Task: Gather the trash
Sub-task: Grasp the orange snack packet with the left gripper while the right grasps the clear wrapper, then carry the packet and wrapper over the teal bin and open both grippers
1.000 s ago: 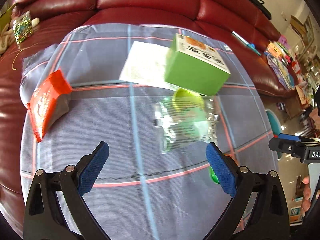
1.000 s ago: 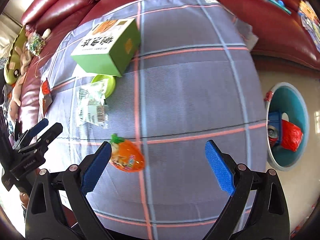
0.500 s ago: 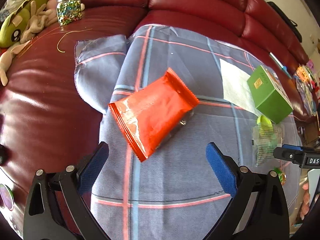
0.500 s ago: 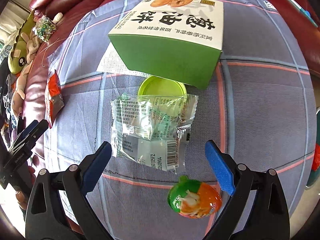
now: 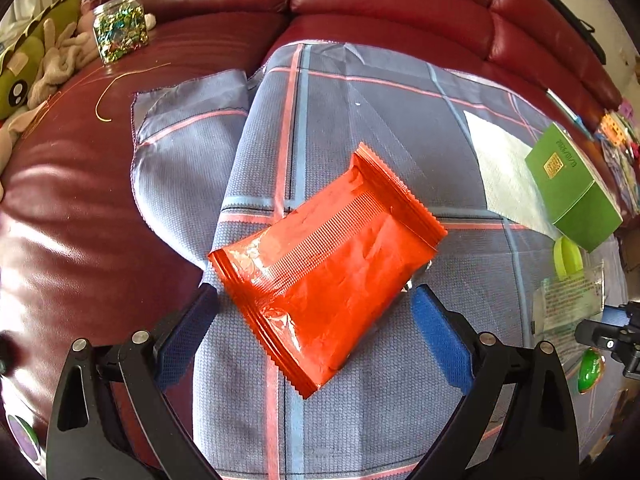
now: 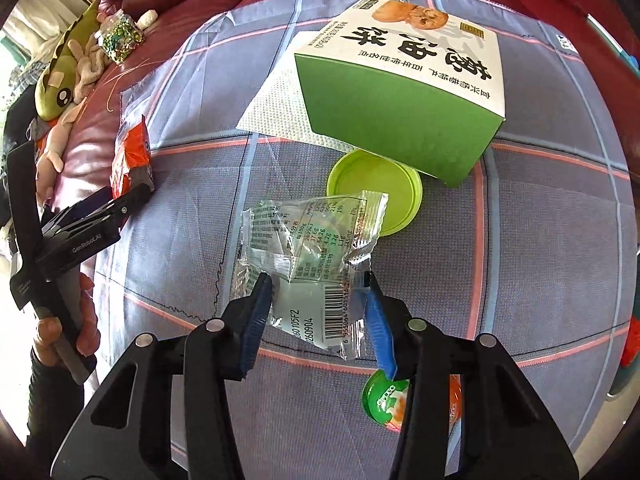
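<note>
An orange foil snack bag [image 5: 324, 268] lies on the plaid cloth [image 5: 380, 112]; my left gripper [image 5: 316, 312] is open with a finger on each side of the bag's near half. In the right wrist view a clear printed wrapper [image 6: 312, 264] lies on the cloth, partly over a lime green lid [image 6: 380, 184]. My right gripper [image 6: 318, 296] has narrowed, its blue pads at both sides of the wrapper's near end; whether they press it I cannot tell. A green and orange jelly cup [image 6: 388, 400] lies under the right finger.
A green and white biscuit box [image 6: 404, 100] rests on a white paper napkin [image 6: 276, 108] behind the lid. The cloth covers a red leather sofa [image 5: 80, 200]. A glitter jar [image 5: 120, 36] and plush toys [image 6: 60, 80] sit at the far left.
My left gripper has moved in over the orange bag, which now lies between its fingers. My right gripper has moved onto the clear wrapper and its jaws have closed much narrower.
</note>
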`<action>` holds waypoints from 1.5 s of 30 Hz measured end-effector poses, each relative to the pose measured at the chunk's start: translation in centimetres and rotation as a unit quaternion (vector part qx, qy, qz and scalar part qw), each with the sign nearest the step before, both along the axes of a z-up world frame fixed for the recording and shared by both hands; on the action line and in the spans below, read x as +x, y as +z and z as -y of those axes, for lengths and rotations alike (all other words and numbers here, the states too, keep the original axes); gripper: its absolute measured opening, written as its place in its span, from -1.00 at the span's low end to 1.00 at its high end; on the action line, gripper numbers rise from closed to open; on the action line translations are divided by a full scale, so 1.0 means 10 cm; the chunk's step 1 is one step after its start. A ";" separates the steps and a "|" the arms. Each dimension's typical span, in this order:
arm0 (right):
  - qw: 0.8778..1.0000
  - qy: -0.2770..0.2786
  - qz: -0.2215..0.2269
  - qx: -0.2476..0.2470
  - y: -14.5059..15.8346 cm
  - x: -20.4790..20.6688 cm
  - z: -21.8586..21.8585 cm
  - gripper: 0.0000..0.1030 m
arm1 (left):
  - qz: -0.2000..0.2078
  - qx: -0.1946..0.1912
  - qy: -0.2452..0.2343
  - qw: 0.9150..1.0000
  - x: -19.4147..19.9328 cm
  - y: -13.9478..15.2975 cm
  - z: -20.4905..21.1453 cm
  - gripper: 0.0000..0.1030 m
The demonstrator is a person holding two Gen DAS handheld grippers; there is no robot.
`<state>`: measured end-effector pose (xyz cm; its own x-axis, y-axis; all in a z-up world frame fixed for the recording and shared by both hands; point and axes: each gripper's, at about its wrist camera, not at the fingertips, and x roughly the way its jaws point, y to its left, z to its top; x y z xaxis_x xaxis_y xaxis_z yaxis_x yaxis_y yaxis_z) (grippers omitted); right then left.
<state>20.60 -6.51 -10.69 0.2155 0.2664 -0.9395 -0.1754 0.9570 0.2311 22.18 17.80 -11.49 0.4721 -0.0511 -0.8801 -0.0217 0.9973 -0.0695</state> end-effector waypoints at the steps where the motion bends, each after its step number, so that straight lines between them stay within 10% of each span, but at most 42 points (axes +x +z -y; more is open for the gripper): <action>1: 1.000 0.001 0.001 0.000 0.01 -0.01 0.01 -0.16 | 0.004 0.008 -0.002 1.000 0.00 0.00 0.01 0.73; 8: 1.000 -0.003 0.009 0.003 0.09 -0.05 0.07 -0.18 | 0.017 0.036 -0.024 0.999 -0.03 0.07 0.08 -0.87; 25: 0.998 -0.032 0.056 0.009 0.46 -0.29 0.48 -0.20 | 0.062 0.013 -0.066 0.996 -0.61 0.64 0.66 -0.94; 45: 0.981 -0.147 0.114 0.062 0.84 -0.71 2.10 -0.20 | 0.069 -0.023 -0.197 0.978 -0.85 1.00 2.33 -0.94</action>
